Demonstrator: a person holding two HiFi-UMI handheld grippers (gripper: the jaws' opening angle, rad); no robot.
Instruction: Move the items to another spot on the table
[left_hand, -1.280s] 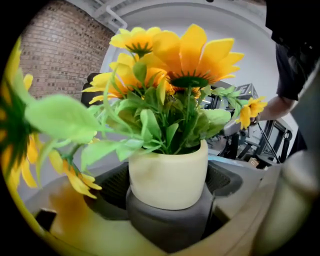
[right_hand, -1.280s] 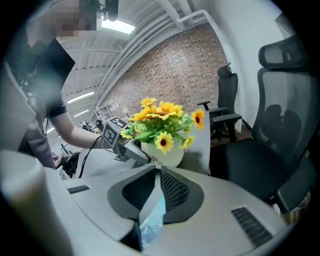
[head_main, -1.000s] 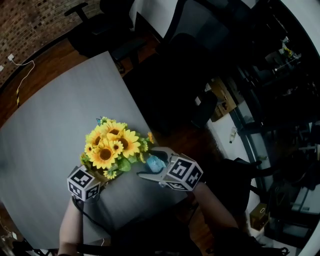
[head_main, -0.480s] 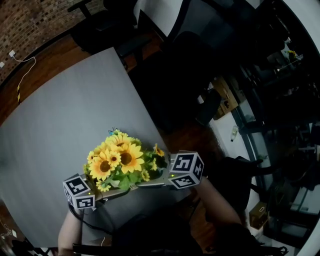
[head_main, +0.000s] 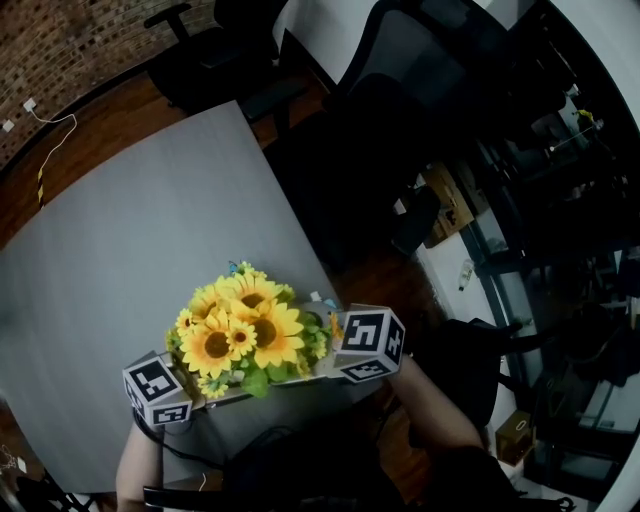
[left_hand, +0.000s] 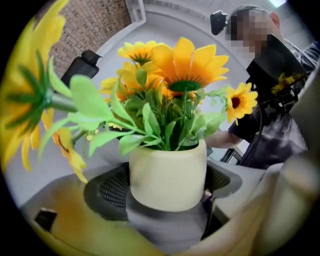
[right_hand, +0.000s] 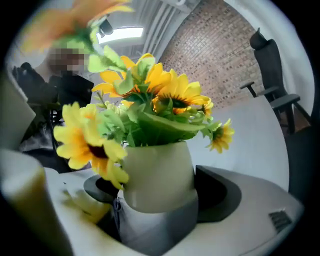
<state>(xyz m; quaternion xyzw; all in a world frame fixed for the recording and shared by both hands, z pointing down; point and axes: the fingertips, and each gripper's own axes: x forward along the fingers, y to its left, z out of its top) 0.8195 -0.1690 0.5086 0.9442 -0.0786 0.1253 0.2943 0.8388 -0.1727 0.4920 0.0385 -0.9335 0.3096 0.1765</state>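
The left gripper (left_hand: 165, 186) had tan-yellow jaws with dark, mesh-textured curved pads (left_hand: 107, 187). The right gripper (right_hand: 159, 192) had pale grey-white jaws with smooth dark pads (right_hand: 220, 192). Each bore a white marker cube (head_main: 157, 388) printed with black squares. A black cable (head_main: 160, 437) trailed just below the left cube. The person wore a dark short-sleeved top (left_hand: 247, 127).
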